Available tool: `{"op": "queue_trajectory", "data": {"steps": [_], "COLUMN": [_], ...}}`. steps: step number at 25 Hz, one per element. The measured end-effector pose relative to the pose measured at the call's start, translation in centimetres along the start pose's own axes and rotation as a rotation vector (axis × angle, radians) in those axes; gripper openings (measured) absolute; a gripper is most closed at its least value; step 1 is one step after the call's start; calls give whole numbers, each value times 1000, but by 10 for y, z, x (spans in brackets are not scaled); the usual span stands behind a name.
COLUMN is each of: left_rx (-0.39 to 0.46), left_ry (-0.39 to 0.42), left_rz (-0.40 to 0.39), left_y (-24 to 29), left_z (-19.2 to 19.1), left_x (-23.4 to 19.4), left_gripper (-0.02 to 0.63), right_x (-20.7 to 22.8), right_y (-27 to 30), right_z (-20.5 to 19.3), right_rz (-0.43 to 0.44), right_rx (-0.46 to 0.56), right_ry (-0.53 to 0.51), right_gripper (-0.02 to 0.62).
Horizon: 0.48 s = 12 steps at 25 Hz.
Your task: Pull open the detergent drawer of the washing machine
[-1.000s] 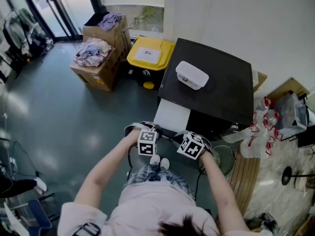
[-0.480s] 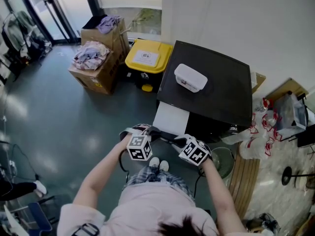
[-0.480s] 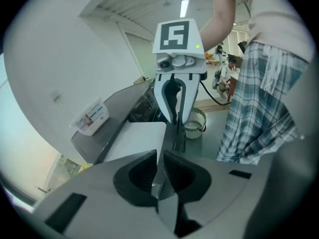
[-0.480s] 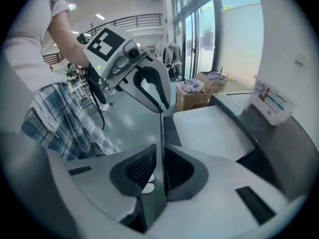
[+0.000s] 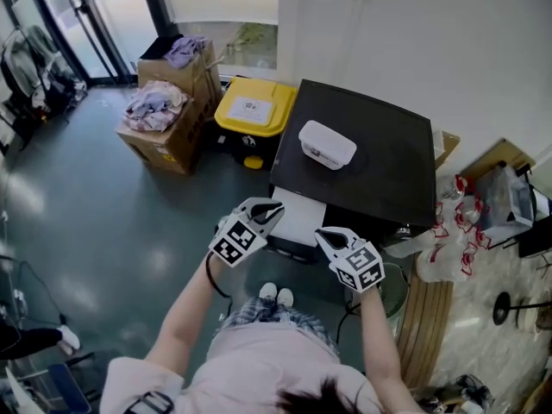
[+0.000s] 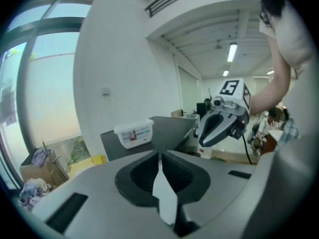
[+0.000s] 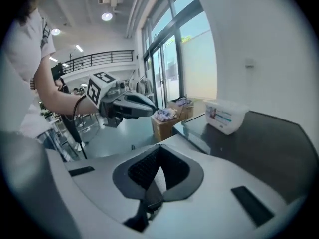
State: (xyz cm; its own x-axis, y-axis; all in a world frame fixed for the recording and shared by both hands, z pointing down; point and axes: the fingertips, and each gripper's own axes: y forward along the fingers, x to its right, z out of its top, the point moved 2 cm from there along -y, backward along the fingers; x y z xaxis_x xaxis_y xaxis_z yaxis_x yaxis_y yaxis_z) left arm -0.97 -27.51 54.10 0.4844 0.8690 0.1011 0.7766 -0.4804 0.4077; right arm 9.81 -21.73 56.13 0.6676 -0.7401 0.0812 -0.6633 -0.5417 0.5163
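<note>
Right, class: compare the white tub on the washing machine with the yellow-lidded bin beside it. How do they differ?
The white tub is all white; the bin has a yellow lid over a dark body. The tub sits on the washing machine's black top; the bin stands on the floor beside it. The tub looks smaller than the bin. Both are closed and labelled.

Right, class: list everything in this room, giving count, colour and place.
washing machine: one, black top, white front, by the wall
tub: one, white, on the machine's top
bin: one, yellow lid, left of the machine
cardboard boxes: two, brown, holding clothes, left of the bin
plastic bags: several, white and red, right of the machine
left hand-held gripper: one, grey, shut, empty, before the machine
right hand-held gripper: one, grey, shut, empty, beside the left
</note>
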Motion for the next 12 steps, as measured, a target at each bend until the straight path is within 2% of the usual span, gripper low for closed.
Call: {"op": "queue_trajectory", "data": {"steps": [3,7,12], "left_rx": [91,150,244], "left_ry": [-88,-126,-182], "left_rz": [85,198,283], "left_y": [-2,-2,-13], "left_z": [22,39,65], "left_x": [-24,-50,-71], "left_gripper": [43,38,30], "right_x": [23,51,82], "right_y": [-20,-49,-92], "right_z": [20,43,70], "right_rz": [-78,-184,-337], "right_rx": [112,247,427], "right_ry": [62,102,154], "right_gripper": [18,18,18]}}
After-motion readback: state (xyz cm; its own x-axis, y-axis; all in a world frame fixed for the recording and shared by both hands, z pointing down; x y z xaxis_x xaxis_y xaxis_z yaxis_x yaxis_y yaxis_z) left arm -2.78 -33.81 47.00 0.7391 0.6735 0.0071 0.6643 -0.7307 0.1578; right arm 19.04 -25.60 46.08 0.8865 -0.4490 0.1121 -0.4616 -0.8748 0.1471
